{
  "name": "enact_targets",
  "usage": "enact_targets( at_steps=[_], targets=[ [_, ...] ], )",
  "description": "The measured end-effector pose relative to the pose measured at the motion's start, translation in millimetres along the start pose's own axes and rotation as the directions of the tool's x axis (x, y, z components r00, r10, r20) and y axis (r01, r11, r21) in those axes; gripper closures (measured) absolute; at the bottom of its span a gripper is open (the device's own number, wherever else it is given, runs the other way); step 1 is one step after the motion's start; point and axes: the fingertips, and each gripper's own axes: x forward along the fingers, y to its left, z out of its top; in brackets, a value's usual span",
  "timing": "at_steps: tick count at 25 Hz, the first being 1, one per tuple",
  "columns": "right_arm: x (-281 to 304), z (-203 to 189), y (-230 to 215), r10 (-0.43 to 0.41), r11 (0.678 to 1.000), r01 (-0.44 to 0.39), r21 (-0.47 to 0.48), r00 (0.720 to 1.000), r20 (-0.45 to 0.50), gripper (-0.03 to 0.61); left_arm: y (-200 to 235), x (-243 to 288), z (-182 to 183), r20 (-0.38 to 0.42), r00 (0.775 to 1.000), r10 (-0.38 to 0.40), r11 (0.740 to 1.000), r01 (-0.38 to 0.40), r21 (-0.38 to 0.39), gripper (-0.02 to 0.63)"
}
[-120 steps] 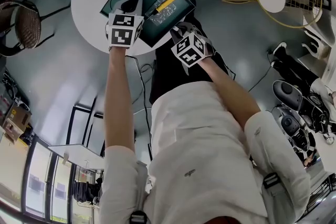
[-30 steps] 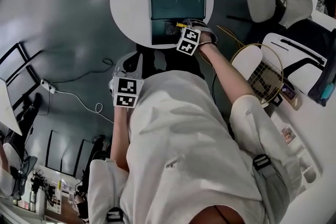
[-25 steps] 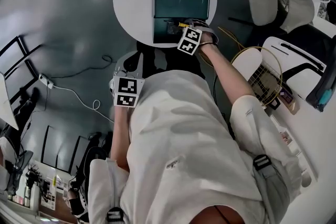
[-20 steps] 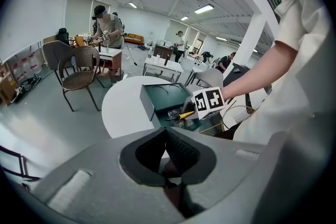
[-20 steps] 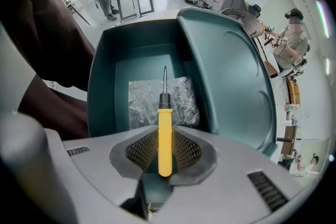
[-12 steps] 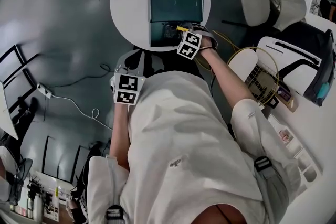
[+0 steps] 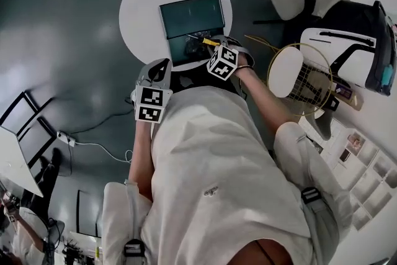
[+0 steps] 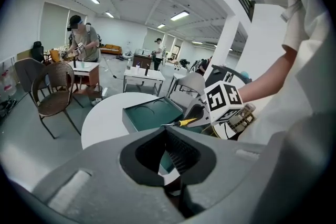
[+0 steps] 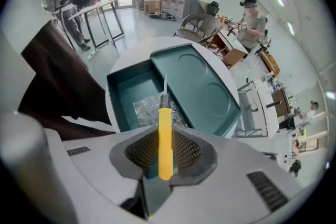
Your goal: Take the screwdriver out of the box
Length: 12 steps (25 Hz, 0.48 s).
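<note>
Seen in the head view, the right gripper (image 7: 215, 48) reached over the near right corner of the open box (image 7: 177, 53) on the round table (image 7: 139, 6), with the yellow screwdriver (image 7: 209, 42) poking from it toward the box. The left gripper (image 7: 159, 69) hung at the table's near edge, close to the person's body and apart from the box. Height could not be judged from this steep angle. The left gripper view supplied it: that gripper's jaws were pressed together with nothing between them, and beyond them the screwdriver appeared to sit level above the box rim, not down on the floor of the box. Only the right gripper view showed the grip itself, with both jaws clamped on the yellow handle about midway along it. The metal shaft pointed out over the box, where crumpled plastic (image 9: 149, 108) lay under the tip and the lid (image 9: 202, 84) lay folded open beyond. The lift-out looked to be in hand and nearly done. The next move would call for drawing the tool back clear of the rim with the grip kept firm, then finding bare table to set it on.
</note>
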Motion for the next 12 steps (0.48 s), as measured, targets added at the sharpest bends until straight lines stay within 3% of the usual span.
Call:
enact_targets(
  at_steps=[4, 12],
  targets=[
    [-29, 7, -5, -0.034, 0.981, 0.014, 0.195, 0.994, 0.099, 0.495, -8, 8, 15, 0.002, 0.998, -0.064, 0.996, 0.064, 0.068, 0.604],
    [-80, 17, -15, -0.131, 0.881, -0.018, 0.473, 0.951, 0.281, 0.495, -22, 23, 43, 0.042, 0.99, -0.134, 0.978, 0.126, 0.164, 0.604]
  ],
)
